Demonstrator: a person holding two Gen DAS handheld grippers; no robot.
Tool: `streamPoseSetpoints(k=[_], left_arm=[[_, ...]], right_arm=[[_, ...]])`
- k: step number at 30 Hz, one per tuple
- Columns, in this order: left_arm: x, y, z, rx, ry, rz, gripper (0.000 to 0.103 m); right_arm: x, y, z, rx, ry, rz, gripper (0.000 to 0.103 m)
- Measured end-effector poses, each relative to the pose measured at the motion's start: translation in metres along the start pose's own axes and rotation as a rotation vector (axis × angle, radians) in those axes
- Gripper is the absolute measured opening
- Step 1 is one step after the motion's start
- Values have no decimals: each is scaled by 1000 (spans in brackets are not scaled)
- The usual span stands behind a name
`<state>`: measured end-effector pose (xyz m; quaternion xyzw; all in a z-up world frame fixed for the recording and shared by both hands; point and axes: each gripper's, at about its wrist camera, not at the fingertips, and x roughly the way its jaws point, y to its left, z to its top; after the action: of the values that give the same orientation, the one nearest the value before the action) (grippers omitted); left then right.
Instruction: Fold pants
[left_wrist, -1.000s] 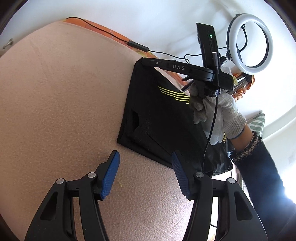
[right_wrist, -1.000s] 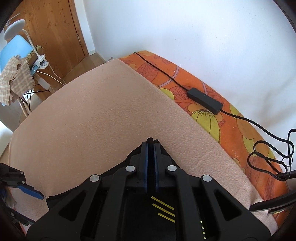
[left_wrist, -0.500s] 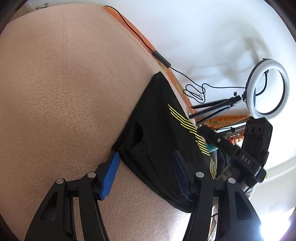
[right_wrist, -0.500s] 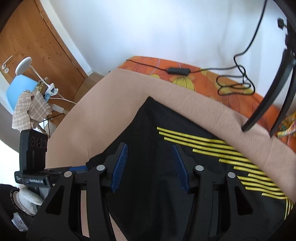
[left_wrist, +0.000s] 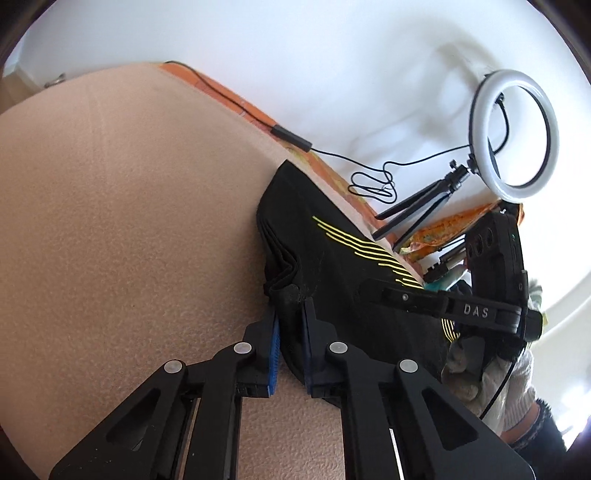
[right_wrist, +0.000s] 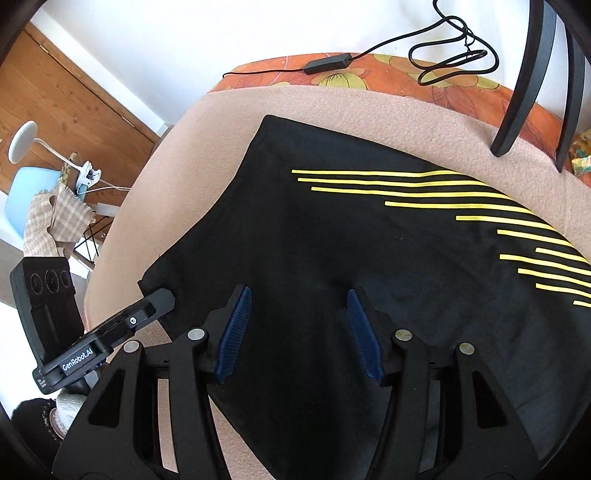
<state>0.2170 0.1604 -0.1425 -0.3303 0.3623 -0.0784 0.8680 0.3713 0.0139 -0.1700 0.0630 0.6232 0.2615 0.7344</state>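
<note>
Nearest in the left wrist view, the left hand-held gripper (left_wrist: 290, 334) has just been closing, and its blue pads now pinch a bunched corner of the black pants (left_wrist: 332, 266), with the cloth squeezed up between them. In the right wrist view the right hand-held gripper (right_wrist: 299, 328) has just been opening; its jaws stand moderately wide above the cloth, with black fabric showing between the pads, which do not press on it.

The pants (right_wrist: 369, 258) lie folded into a layered dark block with thin yellow stripes (right_wrist: 443, 195) running across their far side. They rest on a peach fleece blanket (left_wrist: 129, 221) that covers the surface, towards its far edge; the stacked layers show along their left side in the left wrist view.

A white-gloved hand (left_wrist: 480, 376) holds the right tool at the right of that view, above a dark sleeve.

Beyond the blanket an orange flowered cover (right_wrist: 369, 77) runs along the white wall, carrying a black cable (right_wrist: 454, 55) with an inline box (right_wrist: 327, 62). Two black tripod legs (right_wrist: 524, 92) stand on the blanket's far edge, and a lit ring light (left_wrist: 515, 134) rises above them. Far left in the right wrist view are a wooden door (right_wrist: 66, 110) and a blue chair (right_wrist: 33, 184) draped with checked cloth.
</note>
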Motion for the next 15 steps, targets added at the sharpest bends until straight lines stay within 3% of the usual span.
streamPoseSetpoints(k=[5, 9, 13, 15], left_arm=[[-4, -14, 1, 86, -6, -18, 8], [2, -22, -1, 126, 0, -14, 8], [3, -14, -2, 94, -2, 33, 8], [3, -5, -2, 61, 14, 52, 13]], right_arm=[[-9, 8, 31, 32, -37, 34, 64], [3, 32, 65, 22, 1, 40, 66], [26, 63, 89, -37, 60, -58, 66], [36, 73, 93, -48, 81, -84, 66]])
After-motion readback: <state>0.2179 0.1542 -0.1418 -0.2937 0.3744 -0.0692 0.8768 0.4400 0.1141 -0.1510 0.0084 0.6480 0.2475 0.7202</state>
